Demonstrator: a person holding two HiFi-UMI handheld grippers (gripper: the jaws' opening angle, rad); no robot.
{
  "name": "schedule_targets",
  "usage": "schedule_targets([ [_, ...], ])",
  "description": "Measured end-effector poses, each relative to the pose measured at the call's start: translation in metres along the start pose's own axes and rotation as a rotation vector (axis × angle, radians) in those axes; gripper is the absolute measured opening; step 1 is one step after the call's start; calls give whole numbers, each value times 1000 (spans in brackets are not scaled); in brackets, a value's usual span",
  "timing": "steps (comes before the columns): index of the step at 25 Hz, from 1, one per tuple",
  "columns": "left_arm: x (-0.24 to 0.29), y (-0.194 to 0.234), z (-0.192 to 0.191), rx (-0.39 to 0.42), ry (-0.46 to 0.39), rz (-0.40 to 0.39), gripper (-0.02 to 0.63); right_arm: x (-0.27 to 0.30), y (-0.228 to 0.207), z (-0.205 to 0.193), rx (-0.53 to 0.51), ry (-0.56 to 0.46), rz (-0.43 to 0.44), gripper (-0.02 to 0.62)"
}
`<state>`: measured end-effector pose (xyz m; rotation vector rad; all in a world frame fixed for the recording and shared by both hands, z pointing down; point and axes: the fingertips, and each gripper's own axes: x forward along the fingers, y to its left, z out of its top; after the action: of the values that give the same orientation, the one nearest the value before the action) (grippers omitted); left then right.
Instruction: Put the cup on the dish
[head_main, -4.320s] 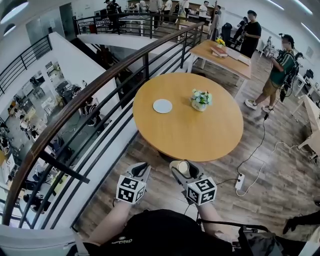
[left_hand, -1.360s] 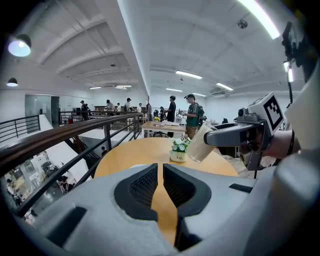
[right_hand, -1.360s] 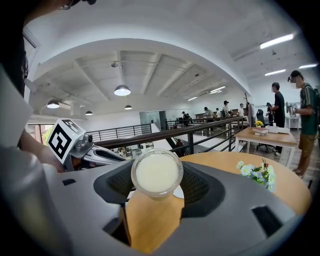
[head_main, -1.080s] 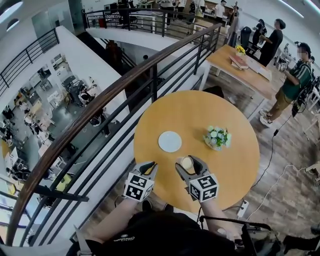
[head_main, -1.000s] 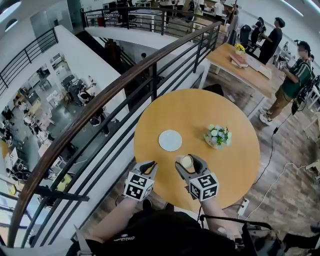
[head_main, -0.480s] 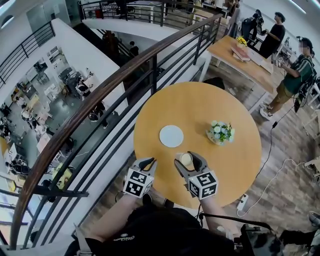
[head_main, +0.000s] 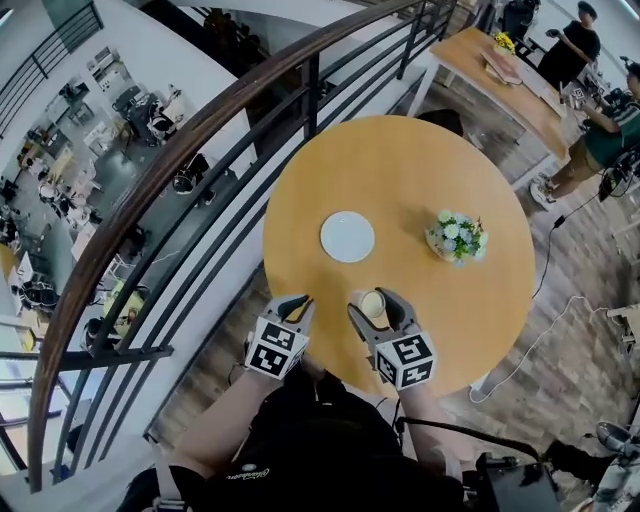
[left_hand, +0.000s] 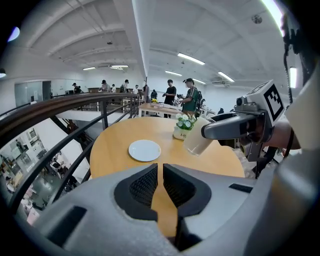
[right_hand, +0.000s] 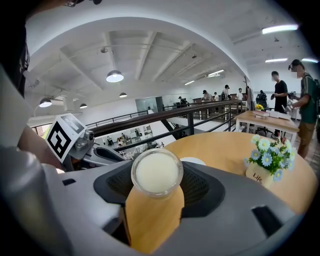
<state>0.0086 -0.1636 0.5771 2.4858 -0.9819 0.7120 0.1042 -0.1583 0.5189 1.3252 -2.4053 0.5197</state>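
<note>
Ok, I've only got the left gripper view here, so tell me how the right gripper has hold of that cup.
Observer: In its own view the right gripper has the cup clamped between both pads, with the round rim facing that camera.
Operator: Now give me where it sits against the plate.
Observer: In the head view the cup is short of the plate. The plate lies farther out and a little left, with bare table between them.
Operator: And check the flower pot.
Observer: From above, the flower pot stands right of the plate, well apart from both it and the cup.
</note>
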Motion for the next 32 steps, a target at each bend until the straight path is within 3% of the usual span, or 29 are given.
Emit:
schedule_targets([
  [6,32,1,-20,-7,65,-28,35,20,-23,-39,16,70,-11,265],
  [12,50,10,-23,-18,87,-35,35,37,-31,-52,23,96,-10,265],
  [21,65,23,-8,-14,80,-26,35,64,-44,-36,-29,101,7,265],
  [32,73,36,-6,-25,82,-16,35,140,-92,4,-198,106,-31,265],
])
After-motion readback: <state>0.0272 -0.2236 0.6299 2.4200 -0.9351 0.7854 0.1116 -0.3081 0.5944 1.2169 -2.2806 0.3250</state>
